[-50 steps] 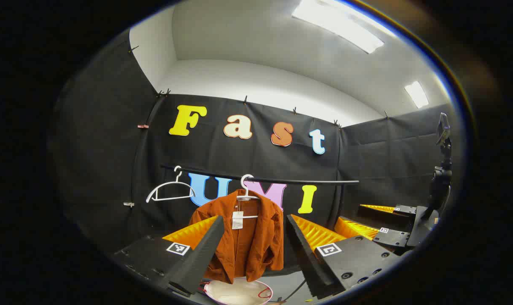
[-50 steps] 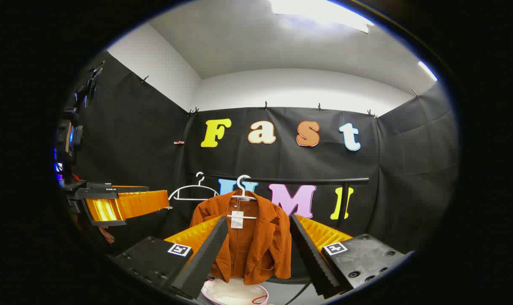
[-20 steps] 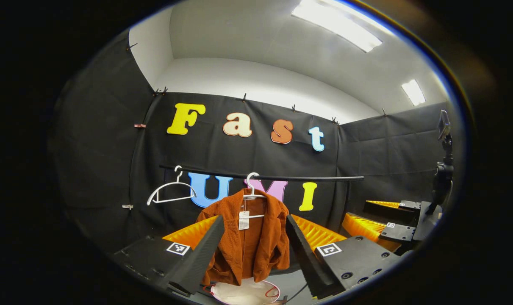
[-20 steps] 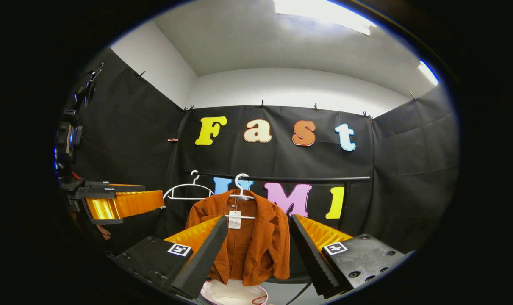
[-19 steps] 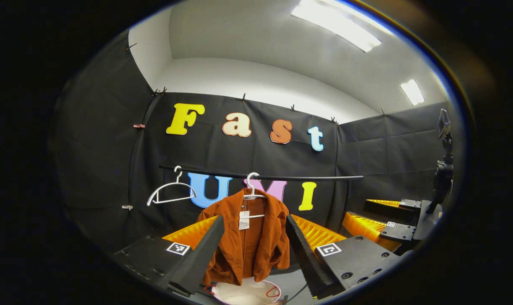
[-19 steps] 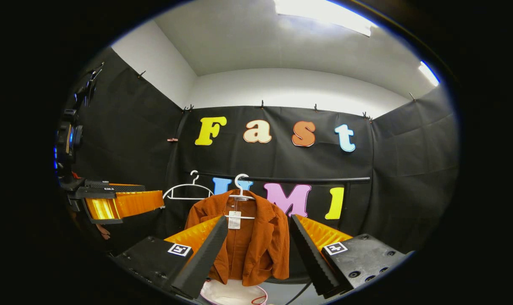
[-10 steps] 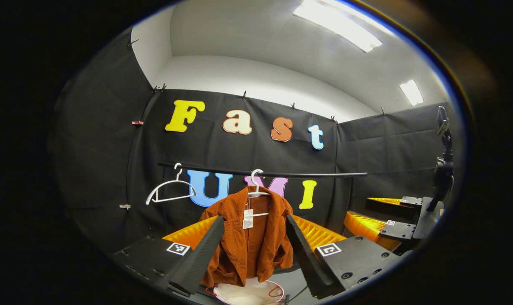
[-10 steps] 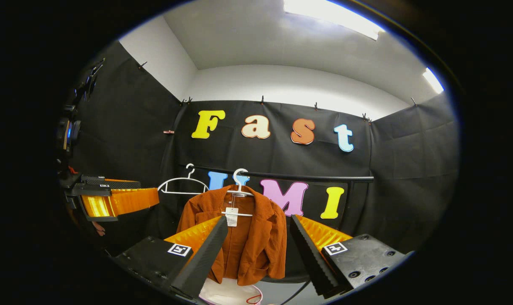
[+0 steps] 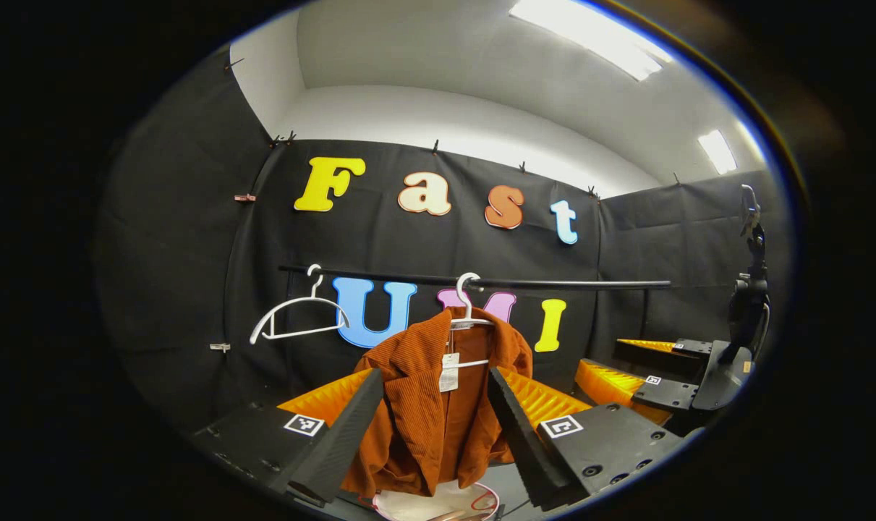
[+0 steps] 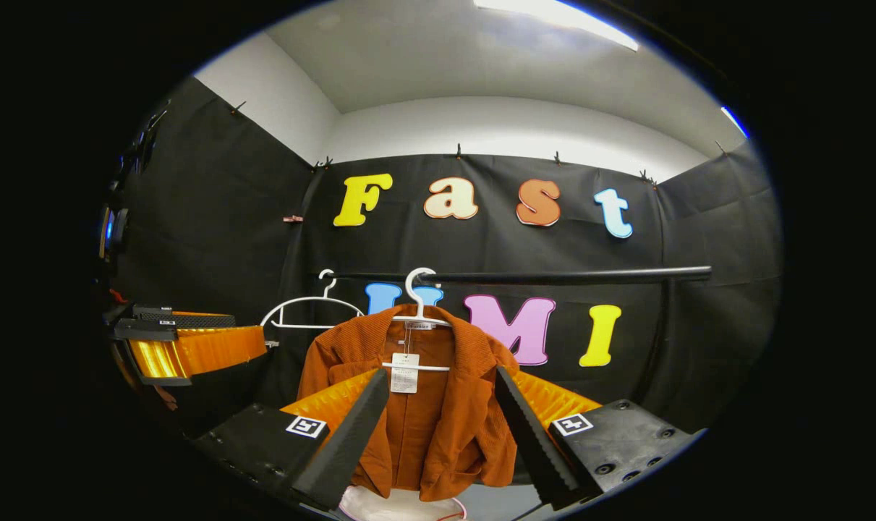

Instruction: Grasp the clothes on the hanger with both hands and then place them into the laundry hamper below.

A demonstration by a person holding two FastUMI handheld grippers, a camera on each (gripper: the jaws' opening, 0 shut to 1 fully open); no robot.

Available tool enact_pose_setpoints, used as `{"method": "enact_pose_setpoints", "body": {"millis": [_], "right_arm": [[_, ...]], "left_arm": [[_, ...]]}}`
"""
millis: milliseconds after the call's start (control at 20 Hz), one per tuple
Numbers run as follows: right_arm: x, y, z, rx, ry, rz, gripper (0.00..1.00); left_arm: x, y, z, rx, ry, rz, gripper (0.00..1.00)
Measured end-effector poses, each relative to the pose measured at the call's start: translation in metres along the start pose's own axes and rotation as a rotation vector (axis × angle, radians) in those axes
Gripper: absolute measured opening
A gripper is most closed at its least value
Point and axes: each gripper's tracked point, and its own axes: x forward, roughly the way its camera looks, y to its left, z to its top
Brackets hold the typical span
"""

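Fingers of both grippers spread wide, holding nothing, aimed at the rust-orange corduroy jacket.
Left gripper and right gripper hover short of the jacket, no contact. Jacket hangs on a white plastic hanger near the middle of the black horizontal rail; an empty white hanger sits toward the rail's left end. Round white laundry hamper sits directly below the hem. Judgement: approach step; close in one gripper per shoulder, pinch fabric not hanger, lift both sides evenly so the collar slips free, then lower straight down.
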Motion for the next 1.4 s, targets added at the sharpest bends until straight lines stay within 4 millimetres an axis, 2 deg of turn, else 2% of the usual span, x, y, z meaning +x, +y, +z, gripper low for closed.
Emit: {"method": "enact_pose_setpoints", "body": {"millis": [100,300,400,500,750,900,1000,1150,1250,1400], "right_arm": [[0.029,-0.009,-0.02,-0.021,0.013,0.02,0.98],[0.078,-0.01,-0.073,0.027,0.079,0.14,0.97],[0.1,-0.025,-0.103,0.028,0.124,0.147,0.98],[0.117,-0.037,-0.124,0.026,0.145,0.15,0.98],[0.147,-0.038,-0.165,0.047,0.208,0.262,0.98],[0.158,-0.047,-0.176,0.069,0.231,0.295,0.98],[0.162,-0.049,-0.183,0.115,0.248,0.314,0.99],[0.167,-0.047,-0.189,0.165,0.267,0.347,0.98],[0.171,-0.046,-0.193,0.175,0.268,0.373,0.98],[0.179,-0.026,-0.19,0.208,0.266,0.433,0.98]], "left_arm": [[0.026,0.0,-0.018,0.0,0.001,0.029,0.93],[0.078,0.001,-0.062,-0.05,0.033,0.071,0.93],[0.095,0.008,-0.083,-0.061,0.07,0.116,0.93],[0.111,0.014,-0.099,-0.054,0.099,0.142,0.93],[0.14,0.024,-0.128,-0.072,0.162,0.166,0.93],[0.151,0.025,-0.141,-0.062,0.192,0.153,0.93],[0.156,0.032,-0.149,-0.067,0.213,0.182,0.93],[0.163,0.036,-0.149,-0.112,0.217,0.207,0.93],[0.166,0.031,-0.151,-0.163,0.214,0.188,0.93],[0.174,0.013,-0.154,-0.205,0.231,0.151,0.93]]}}
